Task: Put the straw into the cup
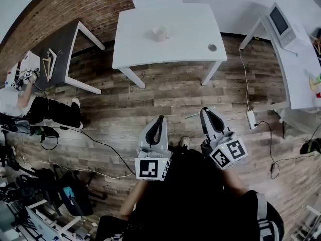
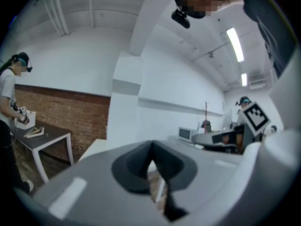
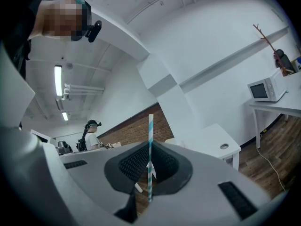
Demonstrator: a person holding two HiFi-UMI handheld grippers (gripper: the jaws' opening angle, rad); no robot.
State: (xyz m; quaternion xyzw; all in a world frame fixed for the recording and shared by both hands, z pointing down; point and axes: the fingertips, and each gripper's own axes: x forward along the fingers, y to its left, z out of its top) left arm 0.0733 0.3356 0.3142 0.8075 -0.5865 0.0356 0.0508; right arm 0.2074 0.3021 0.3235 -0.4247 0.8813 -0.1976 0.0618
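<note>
A pale translucent cup stands on the white table far ahead of me. My right gripper is held over the wooden floor, well short of the table, and is shut on a teal-and-white striped straw. The straw stands upright between the jaws in the right gripper view and shows as a thin line in the head view. My left gripper hangs beside it at the left, jaws together with nothing in them.
A small round object lies near the white table's right corner. A dark table with a hanger stands at the left, and another person is there. A desk with a microwave stands at the right. A power strip and cables lie on the floor.
</note>
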